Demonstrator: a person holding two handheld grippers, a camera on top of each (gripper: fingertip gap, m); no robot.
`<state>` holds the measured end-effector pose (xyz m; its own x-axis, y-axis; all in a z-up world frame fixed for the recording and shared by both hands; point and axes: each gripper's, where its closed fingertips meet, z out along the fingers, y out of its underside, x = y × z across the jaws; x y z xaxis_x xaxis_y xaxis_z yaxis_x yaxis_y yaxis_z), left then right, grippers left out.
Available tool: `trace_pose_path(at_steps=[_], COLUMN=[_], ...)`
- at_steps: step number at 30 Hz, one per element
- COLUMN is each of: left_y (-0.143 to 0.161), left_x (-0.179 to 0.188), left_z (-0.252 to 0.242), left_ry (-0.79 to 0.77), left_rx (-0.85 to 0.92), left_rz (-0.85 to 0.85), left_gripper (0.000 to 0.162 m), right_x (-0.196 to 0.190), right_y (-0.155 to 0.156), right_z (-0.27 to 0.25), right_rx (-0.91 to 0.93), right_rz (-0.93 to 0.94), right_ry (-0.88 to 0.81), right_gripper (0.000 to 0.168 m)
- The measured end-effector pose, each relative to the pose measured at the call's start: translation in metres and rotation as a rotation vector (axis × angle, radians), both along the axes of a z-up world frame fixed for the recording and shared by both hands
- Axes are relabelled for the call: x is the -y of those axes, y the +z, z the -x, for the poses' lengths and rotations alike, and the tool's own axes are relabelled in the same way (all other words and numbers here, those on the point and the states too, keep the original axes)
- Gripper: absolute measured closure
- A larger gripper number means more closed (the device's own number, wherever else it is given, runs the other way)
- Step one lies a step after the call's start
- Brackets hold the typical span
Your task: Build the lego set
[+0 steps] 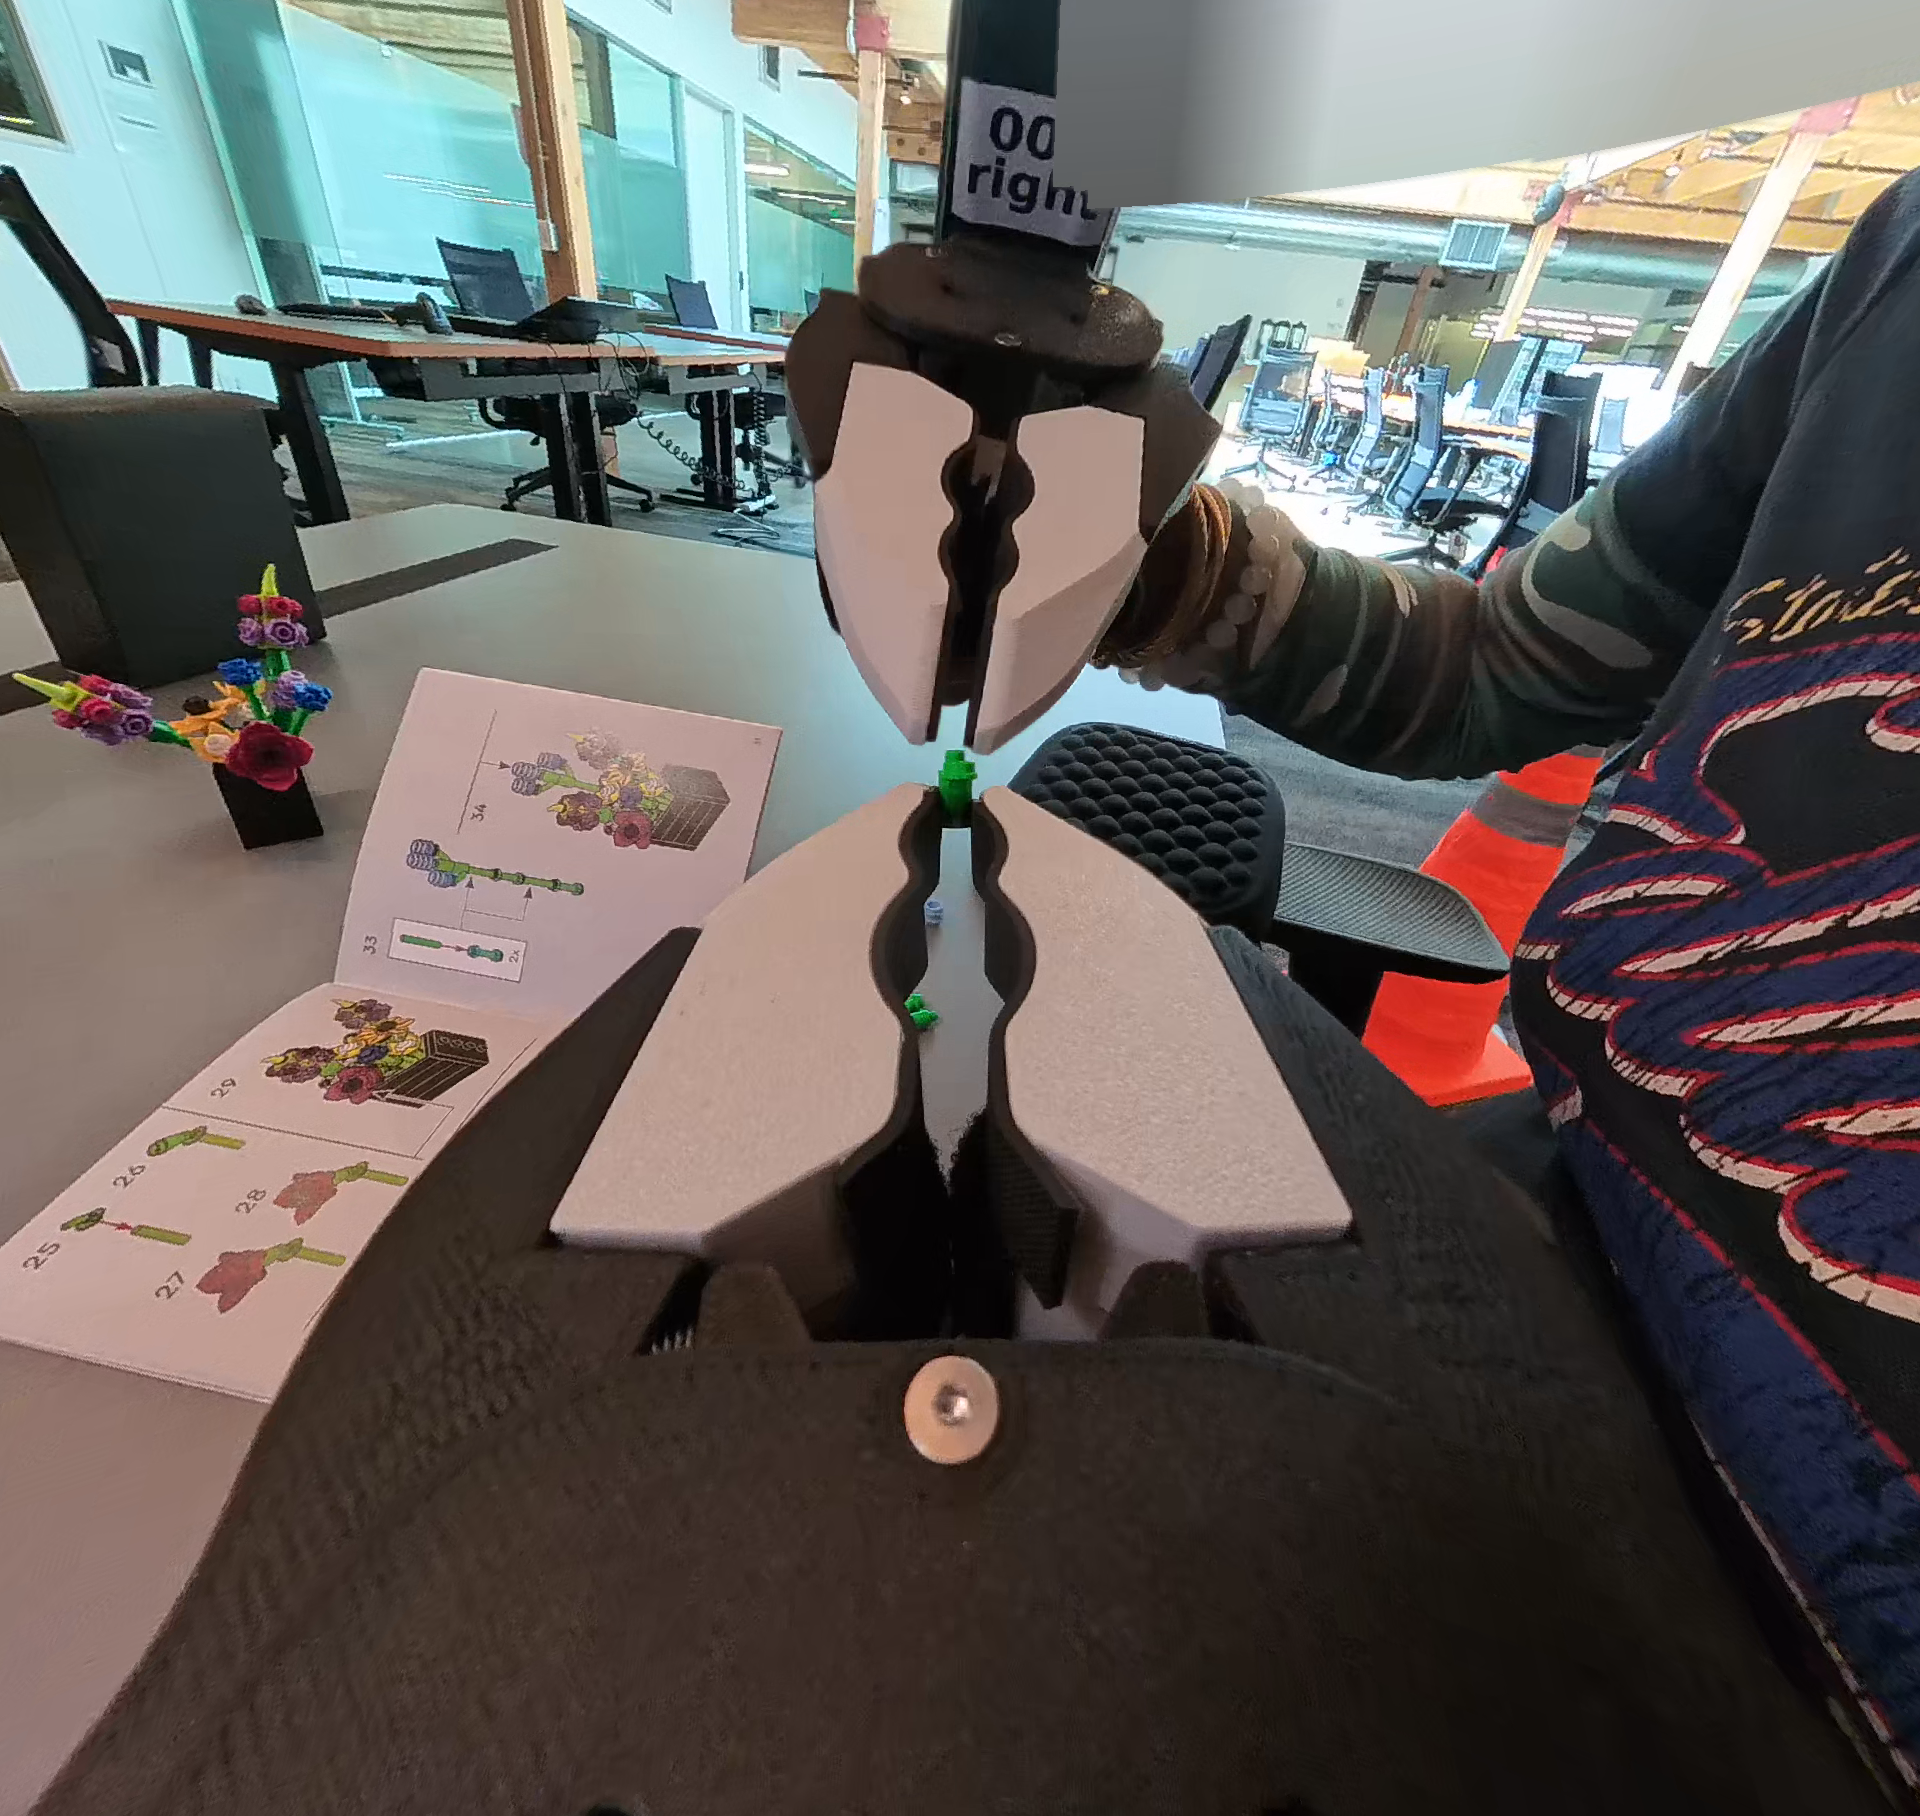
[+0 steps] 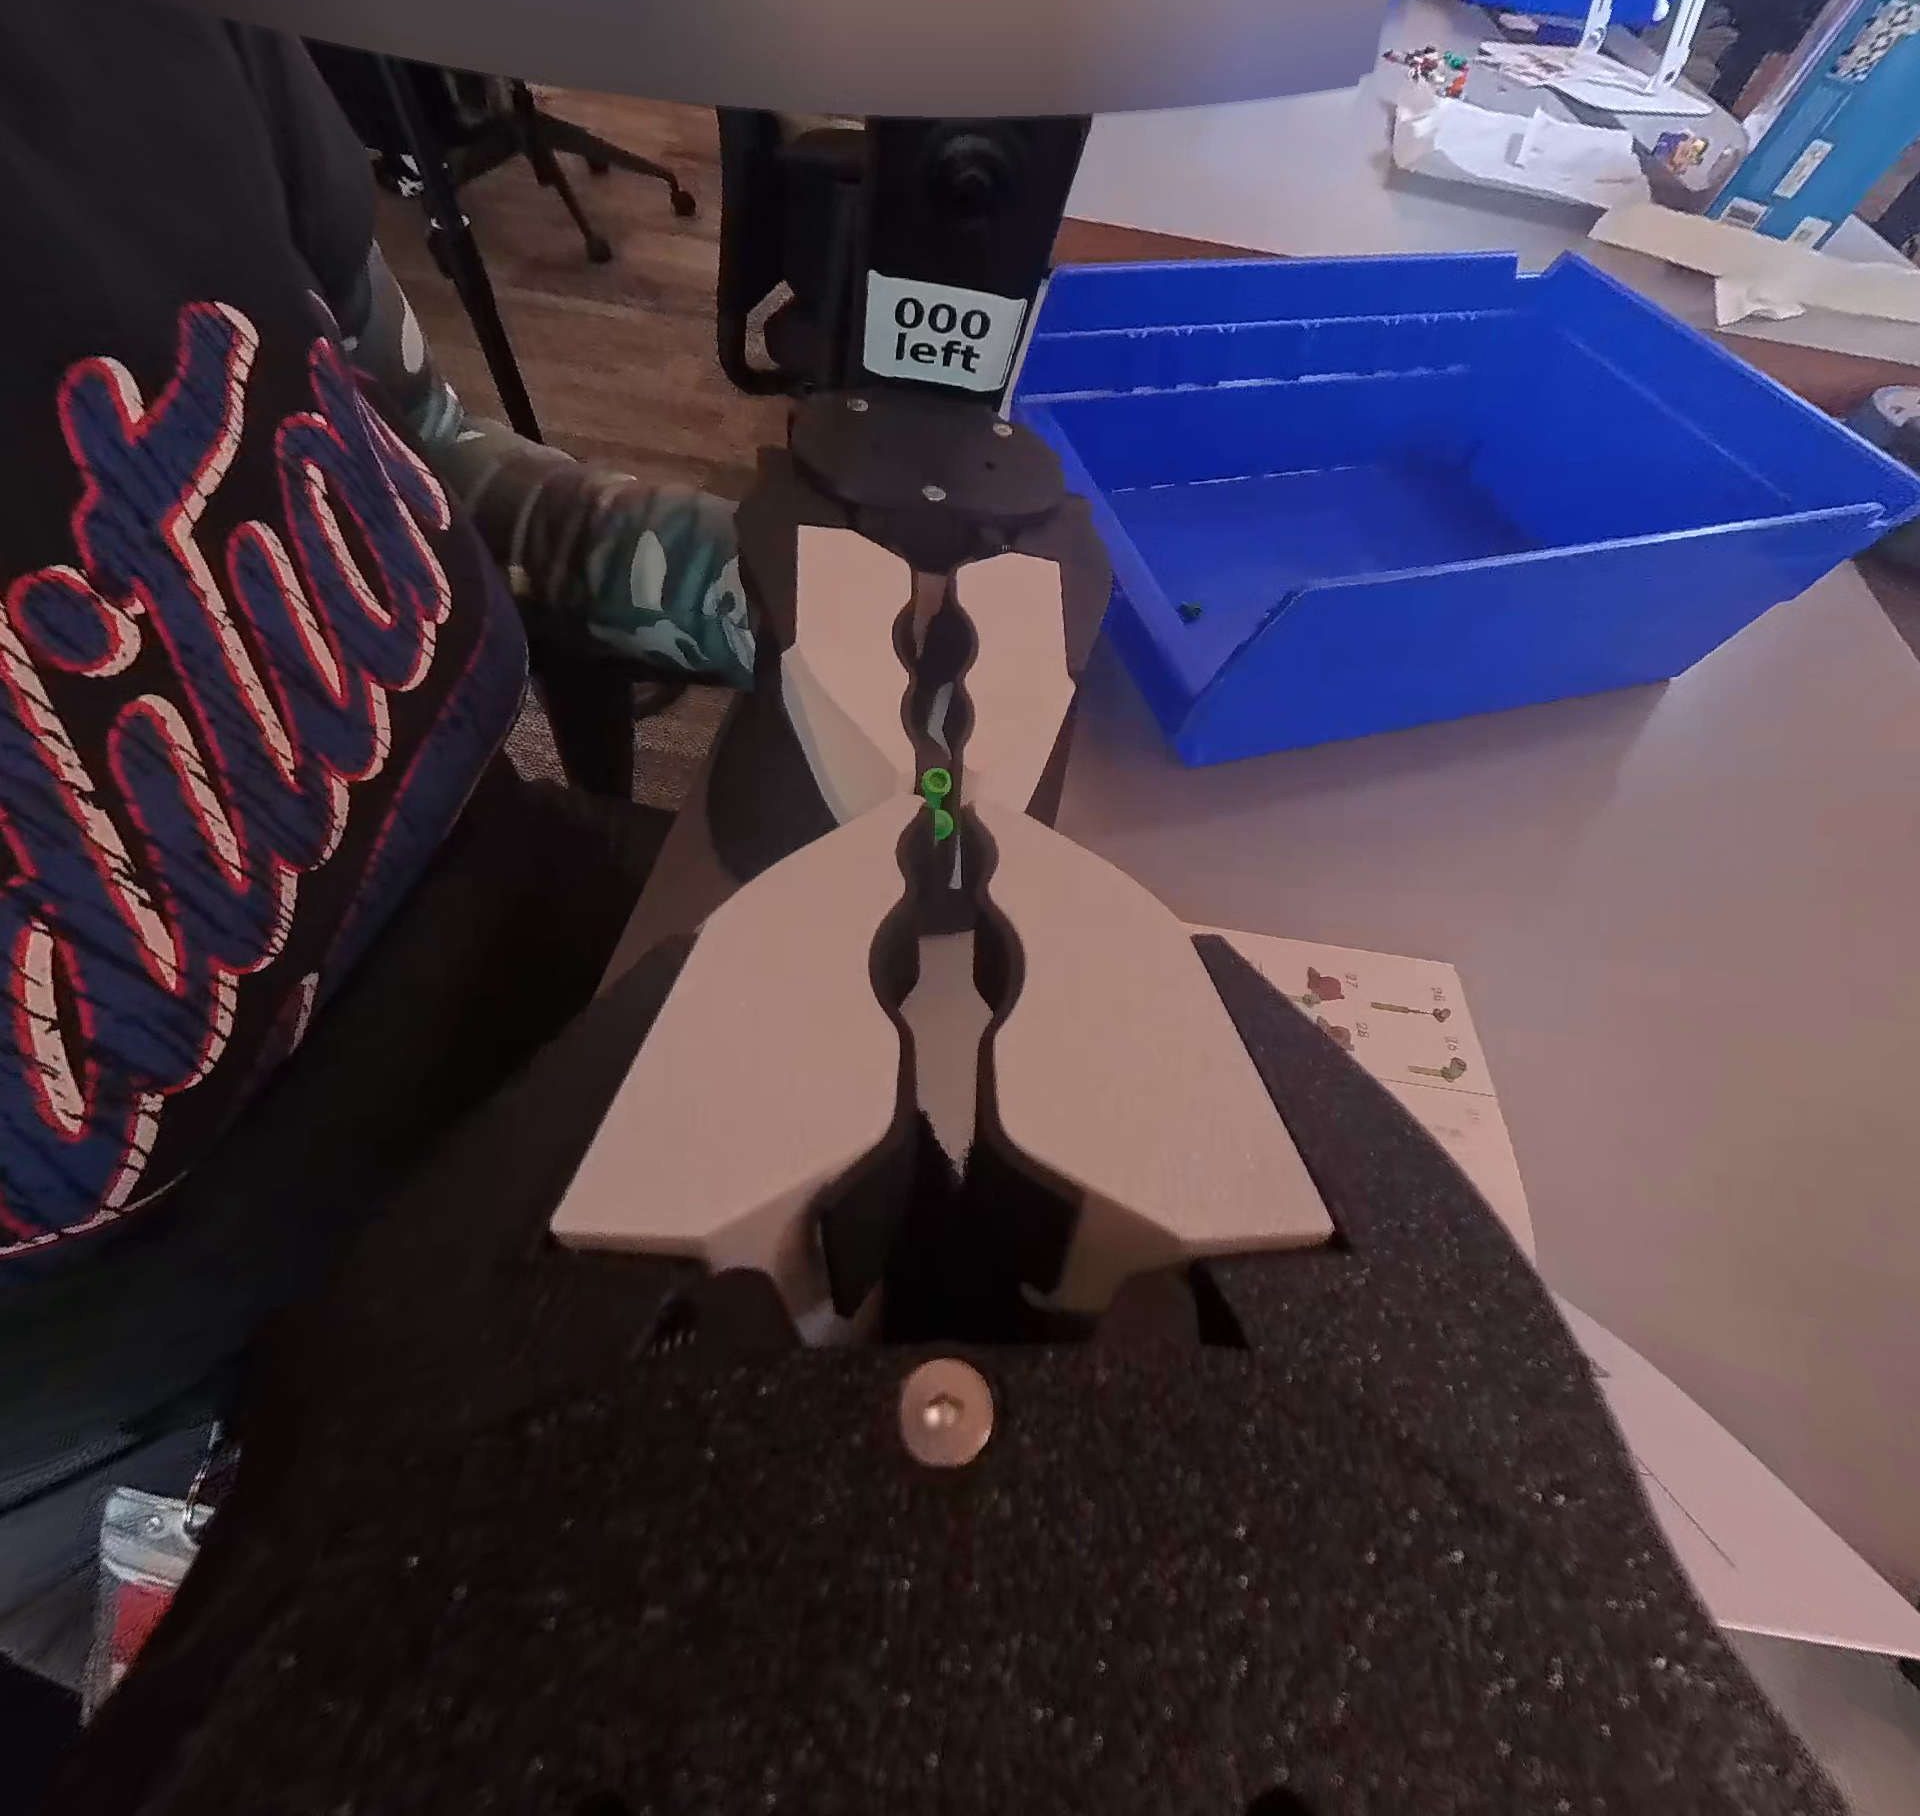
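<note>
A small green lego stem piece (image 1: 954, 784) is held in the air between the two grippers, which meet tip to tip. My left gripper (image 1: 951, 808) is shut on its lower end. My right gripper (image 1: 951, 740) comes down from above with its jaws almost together on the top end. In the right wrist view the green piece (image 2: 938, 802) sits between my right gripper's tips (image 2: 940, 819) and the left gripper (image 2: 935, 779) facing it. The built lego flower bouquet (image 1: 260, 717) in its black pot stands on the table at the left.
The open instruction booklet (image 1: 561, 831) lies on the grey table (image 1: 156, 935); a light blue piece (image 1: 935, 914) and a green piece (image 1: 920, 1013) lie beside it. A blue bin (image 2: 1455, 519) stands at the right. A black chair (image 1: 1153, 810) and an orange cone (image 1: 1475, 935) stand beyond the table edge. Left tips and right tips are each some 30 centimeters from the built lego flower bouquet (image 1: 260, 717).
</note>
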<state>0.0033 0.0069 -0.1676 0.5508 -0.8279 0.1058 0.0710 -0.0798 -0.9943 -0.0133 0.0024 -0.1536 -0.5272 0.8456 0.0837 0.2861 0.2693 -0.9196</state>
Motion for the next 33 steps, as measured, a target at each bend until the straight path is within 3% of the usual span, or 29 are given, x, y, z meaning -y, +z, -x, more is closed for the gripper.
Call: trace_pose_path(at_steps=[18, 29, 33], left_y=[-0.007, -0.009, -0.013], left_x=[0.001, -0.001, -0.005], left_z=[-0.007, -0.006, -0.003], left_ry=[-0.005, 0.006, 0.043], left_rx=[-0.074, -0.076, -0.091], left_rz=[-0.015, -0.005, 0.031], left_gripper=[0.156, 0.157, 0.157], right_x=[0.004, 0.001, -0.026], right_y=[-0.01, -0.011, 0.017], right_z=[-0.006, -0.006, -0.02], right_rx=[0.087, 0.071, -0.019], right_rz=[-0.122, -0.083, -0.007], right_ry=[0.04, 0.011, -0.126], right_gripper=[0.166, 0.166, 0.159])
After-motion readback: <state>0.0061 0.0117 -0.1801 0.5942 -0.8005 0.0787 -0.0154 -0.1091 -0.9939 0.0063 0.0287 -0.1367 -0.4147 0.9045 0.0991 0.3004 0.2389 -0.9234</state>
